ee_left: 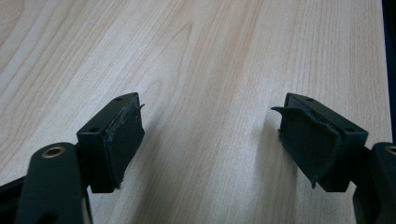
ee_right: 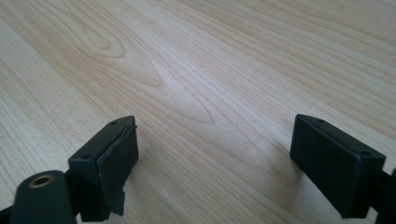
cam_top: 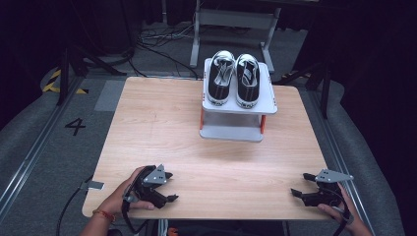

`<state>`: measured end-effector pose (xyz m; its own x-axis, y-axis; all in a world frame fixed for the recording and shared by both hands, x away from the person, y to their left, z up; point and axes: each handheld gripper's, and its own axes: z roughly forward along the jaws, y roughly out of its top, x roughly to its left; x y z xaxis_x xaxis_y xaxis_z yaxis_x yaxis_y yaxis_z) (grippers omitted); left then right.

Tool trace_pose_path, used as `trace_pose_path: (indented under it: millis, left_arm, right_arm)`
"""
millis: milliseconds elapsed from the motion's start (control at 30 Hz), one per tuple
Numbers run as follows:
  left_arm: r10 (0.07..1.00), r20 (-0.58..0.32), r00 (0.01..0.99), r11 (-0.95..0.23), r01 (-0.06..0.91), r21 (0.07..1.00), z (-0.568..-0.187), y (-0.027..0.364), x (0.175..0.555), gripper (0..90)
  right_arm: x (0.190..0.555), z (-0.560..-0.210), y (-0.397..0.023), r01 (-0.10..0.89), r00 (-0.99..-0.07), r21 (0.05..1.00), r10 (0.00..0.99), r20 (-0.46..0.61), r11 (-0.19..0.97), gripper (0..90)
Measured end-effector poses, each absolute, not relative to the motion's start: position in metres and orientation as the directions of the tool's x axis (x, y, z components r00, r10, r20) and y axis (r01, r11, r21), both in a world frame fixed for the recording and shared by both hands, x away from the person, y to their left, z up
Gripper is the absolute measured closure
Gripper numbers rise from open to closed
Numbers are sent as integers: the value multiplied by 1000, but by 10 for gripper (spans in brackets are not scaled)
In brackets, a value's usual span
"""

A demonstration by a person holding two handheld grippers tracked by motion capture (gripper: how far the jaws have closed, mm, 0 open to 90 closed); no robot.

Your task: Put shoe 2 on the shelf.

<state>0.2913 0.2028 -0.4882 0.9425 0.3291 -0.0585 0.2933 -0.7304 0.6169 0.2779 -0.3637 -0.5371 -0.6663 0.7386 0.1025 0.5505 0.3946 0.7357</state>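
Two grippers idle at near edge, one shoe pair on rack.

High view: one wooden table (cam_top: 162,128); one small white two-tier rack (cam_top: 239,105) at 12 o'clock carrying two black-and-white sneakers (cam_top: 234,78) side by side on its top tier; left gripper (cam_top: 170,187) at 7 o'clock, right gripper (cam_top: 301,184) at 5 o'clock, each held in a hand, well apart from the rack. Left gripper view: jaws spread wide, nothing between, bare wood below, pads (ee_left: 122,147) frayed at edges. Right gripper view: jaws wide apart, empty, wood grain beneath.
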Motion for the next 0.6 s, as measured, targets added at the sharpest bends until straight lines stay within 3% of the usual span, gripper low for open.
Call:
trace_pose_path:
  millis: [600]
  left_arm:
    - [346, -52, 937, -729, 303, 614, -488, 202, 290, 203]
  right_arm:
    - [279, -537, -363, 552, -666, 735, 739, 104, 394, 143]
